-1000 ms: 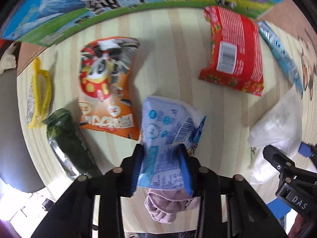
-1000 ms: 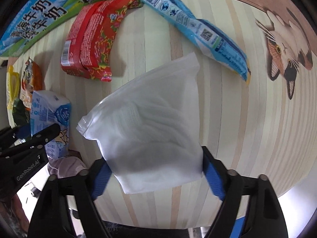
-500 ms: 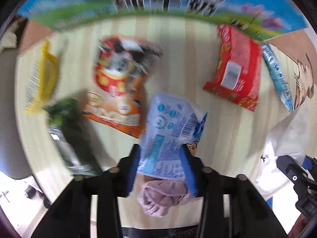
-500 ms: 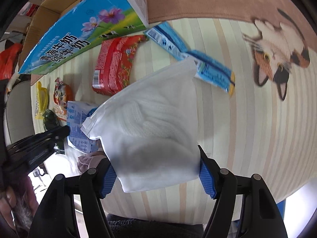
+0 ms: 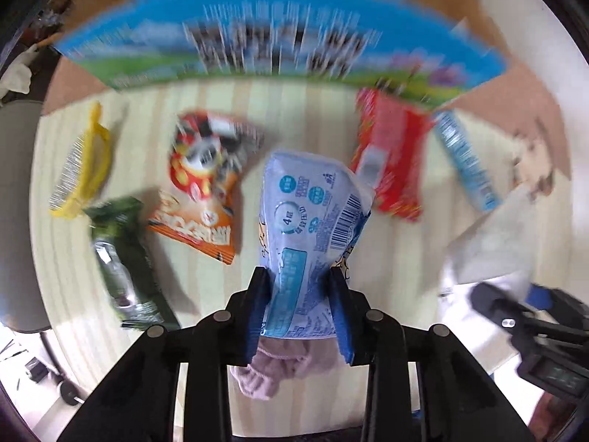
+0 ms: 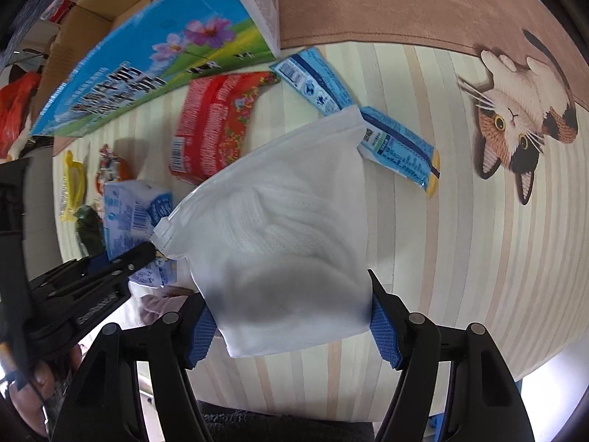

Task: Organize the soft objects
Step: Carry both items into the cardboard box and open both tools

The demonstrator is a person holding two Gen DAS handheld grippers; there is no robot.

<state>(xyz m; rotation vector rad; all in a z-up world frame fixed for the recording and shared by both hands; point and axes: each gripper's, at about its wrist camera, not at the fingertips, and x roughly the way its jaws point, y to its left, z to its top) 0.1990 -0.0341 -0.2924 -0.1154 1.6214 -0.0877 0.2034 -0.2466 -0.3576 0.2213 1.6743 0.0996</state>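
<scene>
The left gripper (image 5: 300, 305) is clamped on a light blue tissue pack (image 5: 313, 221), its blue pads pressing into the pack's lower sides so the wrapper pinches in between them. The pack sticks up and forward from the jaws, above the striped tabletop (image 5: 221, 287). Below the jaws a pinkish cloth (image 5: 272, 368) bulges out (whether it is gripped too or only lies beneath, I cannot tell).

The right gripper (image 6: 291, 326) is closed on a frosted white zip bag (image 6: 283, 228), with the jaws fairly wide apart because the bag is bulky. One blue pad sits against each lower side. The bag holds a white knitted fabric, visible through the plastic, and its sealed end points away from the camera, above the table.

In the right wrist view the left gripper (image 6: 147, 254) appears at the left edge, its tip just beside the zip bag's corner, with the tissue pack (image 6: 129, 213) in it.

On the table lie a red snack bag (image 6: 217, 125), a long blue packet (image 6: 353, 118) partly hidden behind the zip bag, an orange snack bag (image 5: 206, 180), a dark green packet (image 5: 121, 258) and a yellow-edged packet (image 5: 81, 173). A large printed carton (image 6: 147, 70) stands along the far edge; its inside does not show.
</scene>
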